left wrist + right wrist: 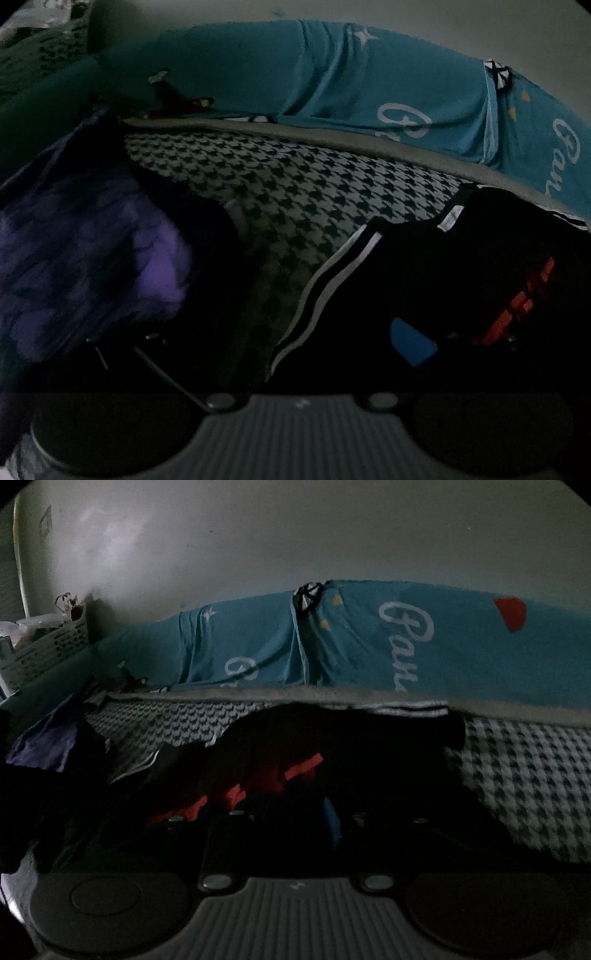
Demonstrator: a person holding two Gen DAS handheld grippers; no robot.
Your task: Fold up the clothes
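The scene is very dark. A black garment (436,266) with white side stripes and red lettering lies on a houndstooth blanket (295,184). My left gripper (295,332) hovers low over its striped edge. Its jaws stand wide apart, with a blue pad (412,343) showing on the right finger and bare blanket between them. A purple garment (110,258) lies crumpled at the left. In the right wrist view the same black garment (295,753) spreads just ahead of my right gripper (295,819). Those jaws stand a little apart beside a blue pad (332,823). It is too dark to tell whether cloth lies between them.
A teal cover with white script (369,646) (332,85) is heaped along the back against a pale wall (295,535). A white lattice basket (48,646) stands at the far left. The purple garment (44,746) lies left of the black one.
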